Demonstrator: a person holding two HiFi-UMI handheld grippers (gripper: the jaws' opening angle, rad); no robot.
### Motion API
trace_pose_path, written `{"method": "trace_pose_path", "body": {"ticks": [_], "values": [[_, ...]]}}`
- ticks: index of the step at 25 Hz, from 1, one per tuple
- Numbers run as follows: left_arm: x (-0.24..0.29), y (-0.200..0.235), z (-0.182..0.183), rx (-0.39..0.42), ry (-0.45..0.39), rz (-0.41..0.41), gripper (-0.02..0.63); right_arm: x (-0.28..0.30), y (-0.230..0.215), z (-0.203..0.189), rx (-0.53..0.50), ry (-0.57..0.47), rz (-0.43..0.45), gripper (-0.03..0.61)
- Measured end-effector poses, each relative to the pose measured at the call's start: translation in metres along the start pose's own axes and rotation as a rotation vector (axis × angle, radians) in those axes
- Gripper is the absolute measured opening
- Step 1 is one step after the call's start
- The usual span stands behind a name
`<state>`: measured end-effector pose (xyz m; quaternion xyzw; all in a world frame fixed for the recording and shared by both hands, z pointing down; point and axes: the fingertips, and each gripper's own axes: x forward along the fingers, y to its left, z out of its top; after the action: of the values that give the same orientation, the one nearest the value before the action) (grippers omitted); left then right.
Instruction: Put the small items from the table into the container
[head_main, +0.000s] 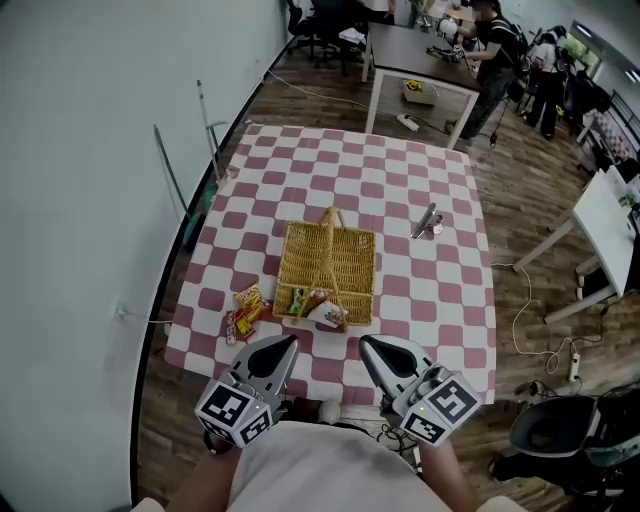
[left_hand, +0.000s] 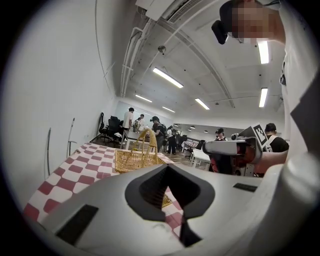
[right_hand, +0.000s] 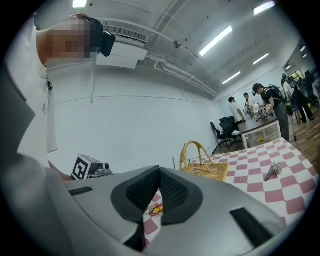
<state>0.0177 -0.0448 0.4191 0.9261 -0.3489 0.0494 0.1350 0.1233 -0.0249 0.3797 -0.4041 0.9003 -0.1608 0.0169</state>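
A wicker basket (head_main: 328, 262) with a handle stands in the middle of the red-and-white checked table (head_main: 440, 290). A few snack packets (head_main: 312, 305) lie in its near end. More small packets (head_main: 248, 305) lie on the cloth just left of the basket's near corner. A small metal item (head_main: 428, 222) lies to the right of the basket. Both grippers hover at the table's near edge, short of the basket. My left gripper (head_main: 286, 346) is shut and empty, and so is my right gripper (head_main: 370, 346). The right gripper view shows the basket (right_hand: 205, 167), the metal item (right_hand: 271, 170) and packets (right_hand: 154, 209) beyond its jaws.
Thin poles (head_main: 210, 130) lean against the wall left of the table. A dark desk (head_main: 420, 50) with people around it stands behind, a white table (head_main: 605, 225) at the right. Cables (head_main: 560, 355) and a black chair (head_main: 560, 430) lie on the floor at the near right.
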Motion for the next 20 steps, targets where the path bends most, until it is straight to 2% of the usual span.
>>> {"method": "trace_pose_path", "body": {"ticks": [5,12,20], "values": [[-0.009,0.030,0.000,0.000,0.000,0.036,0.002,0.019,0.007,-0.003,-0.038,0.005,-0.001,0.002],[-0.025,0.075,-0.024,0.003,0.054,0.082,0.002,0.046,0.020,-0.014,-0.091,0.030,0.007,0.002],[-0.033,0.111,-0.049,-0.001,0.109,0.108,0.002,0.078,0.025,-0.037,-0.084,0.059,-0.003,0.002]]}}
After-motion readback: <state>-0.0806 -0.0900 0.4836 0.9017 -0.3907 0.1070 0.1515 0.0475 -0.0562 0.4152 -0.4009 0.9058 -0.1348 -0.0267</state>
